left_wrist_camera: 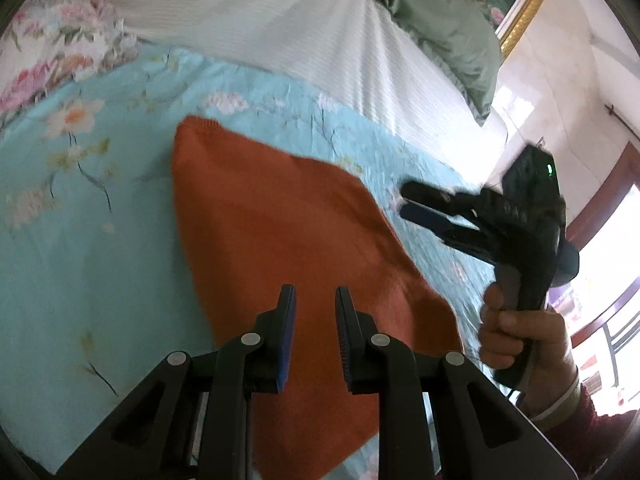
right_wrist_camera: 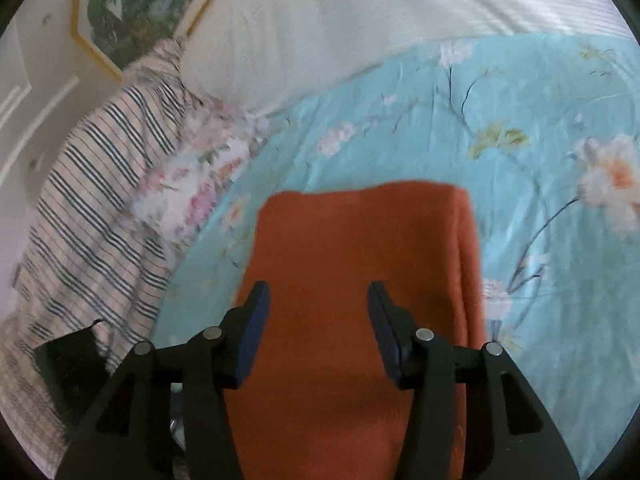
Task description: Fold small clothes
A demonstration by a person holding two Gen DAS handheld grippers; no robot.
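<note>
My left black two-finger gripper (left_wrist_camera: 315, 300) fills the bottom of its own view, its blue-padded jaws standing a narrow gap apart with nothing between them; through the gap I see only the rust-orange knitted garment (left_wrist_camera: 288, 248) lying below. That garment is folded into a flat, roughly rectangular shape and rests on the turquoise bedspread printed with pale flowers (left_wrist_camera: 80, 200). Off to the right of this view my right hand (left_wrist_camera: 516, 332) grips the handle of the other tool, which hangs over the bedspread just beside the garment's right edge.

Seen from the right wrist, my right black two-finger gripper (right_wrist_camera: 318, 300) has its jaws wide apart and empty, poised above the near end of the same orange garment (right_wrist_camera: 360, 248). Beyond it lie a white ribbed sheet (right_wrist_camera: 320, 20), a striped cloth (right_wrist_camera: 92, 184) at the left, and a gold-framed picture (right_wrist_camera: 120, 4) on the wall.
</note>
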